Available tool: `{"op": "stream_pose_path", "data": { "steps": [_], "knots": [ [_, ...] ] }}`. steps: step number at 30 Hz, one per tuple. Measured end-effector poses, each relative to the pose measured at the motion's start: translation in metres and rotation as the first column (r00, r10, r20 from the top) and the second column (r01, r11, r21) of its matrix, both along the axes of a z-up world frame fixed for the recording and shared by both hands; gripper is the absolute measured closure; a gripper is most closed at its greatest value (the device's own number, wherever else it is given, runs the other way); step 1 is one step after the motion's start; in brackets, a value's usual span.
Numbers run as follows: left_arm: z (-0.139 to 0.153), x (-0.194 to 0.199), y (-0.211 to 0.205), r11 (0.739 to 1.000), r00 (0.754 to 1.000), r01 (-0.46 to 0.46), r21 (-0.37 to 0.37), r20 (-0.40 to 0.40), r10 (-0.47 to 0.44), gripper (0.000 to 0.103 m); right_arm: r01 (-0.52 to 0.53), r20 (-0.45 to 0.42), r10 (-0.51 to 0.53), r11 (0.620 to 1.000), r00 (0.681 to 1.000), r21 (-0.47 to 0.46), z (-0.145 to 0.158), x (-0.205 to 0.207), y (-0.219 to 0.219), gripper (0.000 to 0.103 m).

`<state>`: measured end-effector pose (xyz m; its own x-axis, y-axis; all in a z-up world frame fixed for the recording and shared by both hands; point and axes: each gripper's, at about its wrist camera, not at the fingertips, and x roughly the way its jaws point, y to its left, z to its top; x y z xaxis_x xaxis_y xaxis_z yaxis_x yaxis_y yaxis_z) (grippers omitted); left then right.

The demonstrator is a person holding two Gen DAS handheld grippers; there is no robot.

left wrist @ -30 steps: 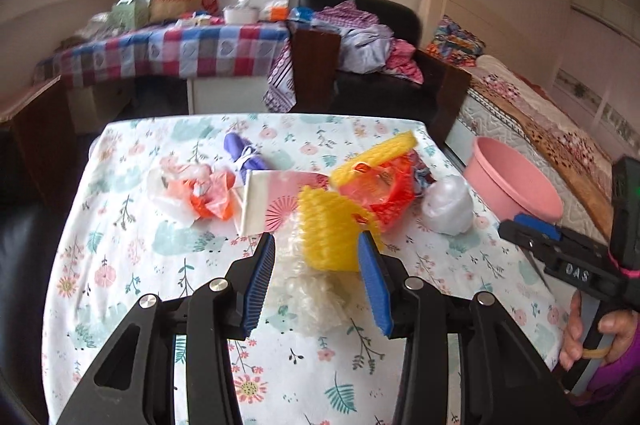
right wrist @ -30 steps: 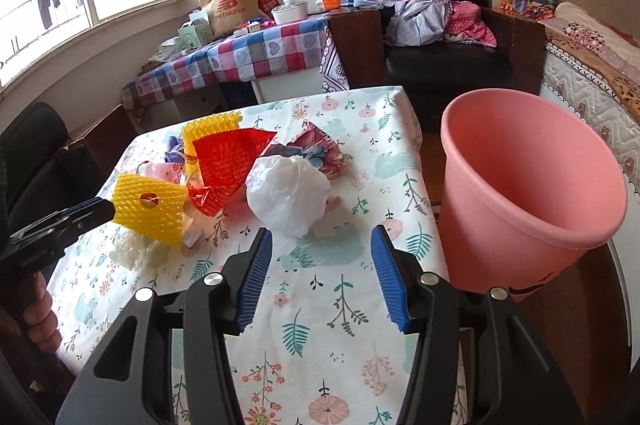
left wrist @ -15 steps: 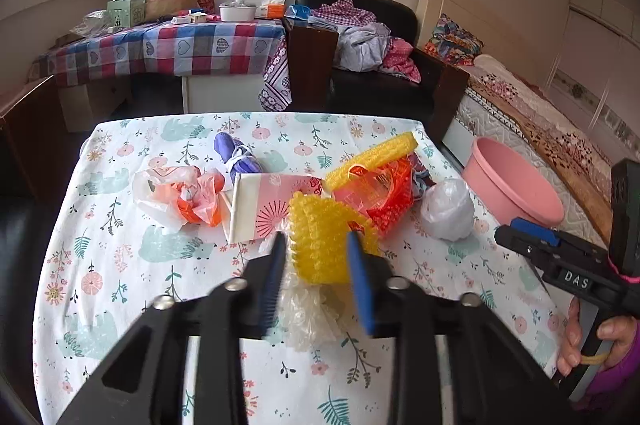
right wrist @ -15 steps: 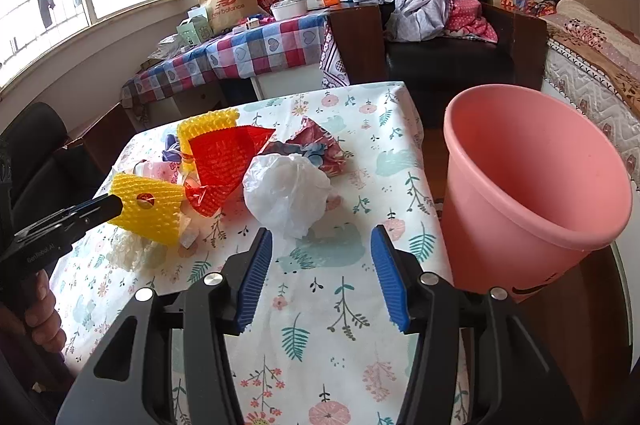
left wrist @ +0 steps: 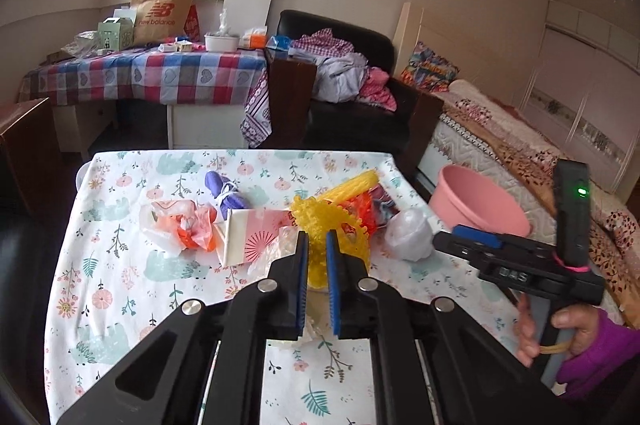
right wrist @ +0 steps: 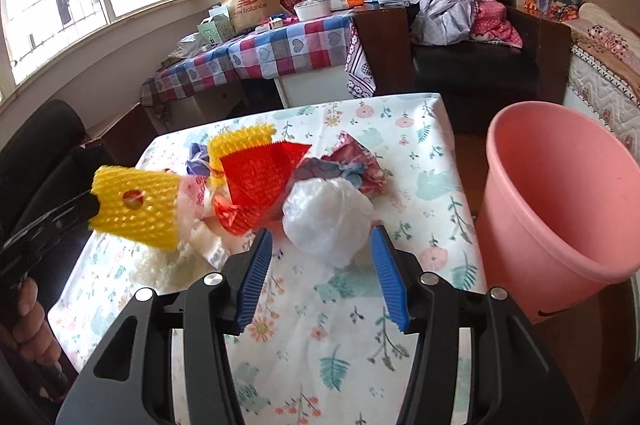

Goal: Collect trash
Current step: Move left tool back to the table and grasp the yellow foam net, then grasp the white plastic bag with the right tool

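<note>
The left tongs (left wrist: 316, 257) are closing on a yellow foam net (right wrist: 136, 211), lifted above the floral table (right wrist: 404, 141). The right tongs (right wrist: 320, 273) stand apart, empty, before a white plastic bag (right wrist: 326, 221); a pink bin (right wrist: 560, 201) stands beside the table.

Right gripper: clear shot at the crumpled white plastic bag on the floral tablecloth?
Probably yes. The right gripper stands open with the crumpled white plastic bag just ahead of its fingertips and nothing between them. The pink plastic bucket sits off to the side, out of the way.
</note>
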<state>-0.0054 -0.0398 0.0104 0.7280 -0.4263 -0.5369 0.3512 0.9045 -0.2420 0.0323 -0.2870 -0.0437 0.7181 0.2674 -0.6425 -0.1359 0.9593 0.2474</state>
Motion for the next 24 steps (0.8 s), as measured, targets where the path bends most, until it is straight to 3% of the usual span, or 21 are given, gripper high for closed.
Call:
{"op": "stream_pose_path", "data": {
  "steps": [11, 13, 14, 18, 24],
  "knots": [
    [0.004, -0.007, 0.009, 1.0, 1.0, -0.012, -0.029, -0.004, 0.012, 0.095, 0.011, -0.05, -0.012, 1.0, 0.999, -0.021, -0.013, 0.03, 0.008, 0.051],
    [0.003, -0.007, 0.01, 0.999, 1.0, -0.016, -0.032, -0.007, 0.016, 0.095, 0.01, -0.061, -0.011, 1.0, 0.998, -0.004, -0.017, 0.029, 0.006, 0.057],
    [0.003, -0.007, 0.011, 0.999, 1.0, -0.017, -0.033, -0.008, 0.017, 0.095, 0.009, -0.069, -0.009, 1.0, 0.998, -0.001, -0.018, 0.029, 0.006, 0.066],
    [0.002, -0.007, 0.011, 0.999, 1.0, -0.019, -0.042, -0.015, 0.018, 0.095, 0.018, -0.06, -0.016, 1.0, 0.998, 0.019, -0.017, 0.022, 0.001, 0.077],
    [0.006, -0.008, 0.012, 0.999, 1.0, -0.026, -0.046, -0.001, 0.026, 0.095, -0.009, -0.04, 0.011, 0.999, 0.999, 0.033, -0.011, 0.004, 0.001, 0.08]
  ]
}}
